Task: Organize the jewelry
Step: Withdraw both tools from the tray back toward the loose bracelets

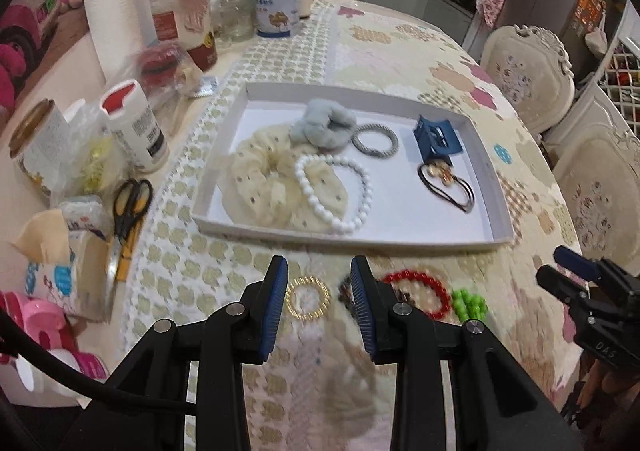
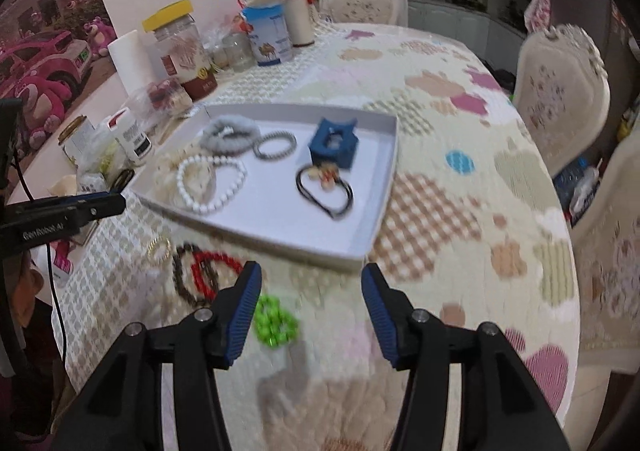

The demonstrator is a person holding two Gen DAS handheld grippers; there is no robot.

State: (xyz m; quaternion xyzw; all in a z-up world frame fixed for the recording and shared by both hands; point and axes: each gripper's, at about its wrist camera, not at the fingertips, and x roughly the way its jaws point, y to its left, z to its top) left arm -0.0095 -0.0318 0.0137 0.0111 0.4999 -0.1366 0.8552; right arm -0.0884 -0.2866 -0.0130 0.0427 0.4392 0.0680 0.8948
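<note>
**Half the jewelry is in the tray, four pieces left on the cloth**

Left wrist view first. The left hand-held gripper [image 1: 319, 271] is released, jaws apart with nothing between the pads. Right past its fingertips on the tabletop [image 1: 420, 63] sits the gold ring bracelet [image 1: 308, 298], just inside the left finger. A dark beaded bracelet [image 1: 346, 291] is mostly hidden behind the right finger, and the red bead bracelet [image 1: 418, 293] and green bead bracelet [image 1: 469, 304] lie further off to that side. Ahead of the gripper is the white tray [image 1: 344, 236], already holding a cream scrunchie [image 1: 264, 179], grey scrunchie [image 1: 322, 123], white pearl bracelet [image 1: 334, 191], grey coil tie [image 1: 375, 142], blue claw clip [image 1: 437, 139] and a black hair tie [image 1: 448, 187].

Right wrist view. The right hand-held gripper [image 2: 311, 287] is also released and empty, jaws wide. The green bracelet lies just inside its left finger, close to the tips, with the red and dark ones further left. The tray is straight ahead, and the frame is pretty blurry.

My read: this is the between-picks step, lining up for the next loose piece. Next move probably calls for dropping a gripper over one bracelet, gold for the left or green for the right, pinching the band and carrying it forward into a free spot in the tray.
</note>
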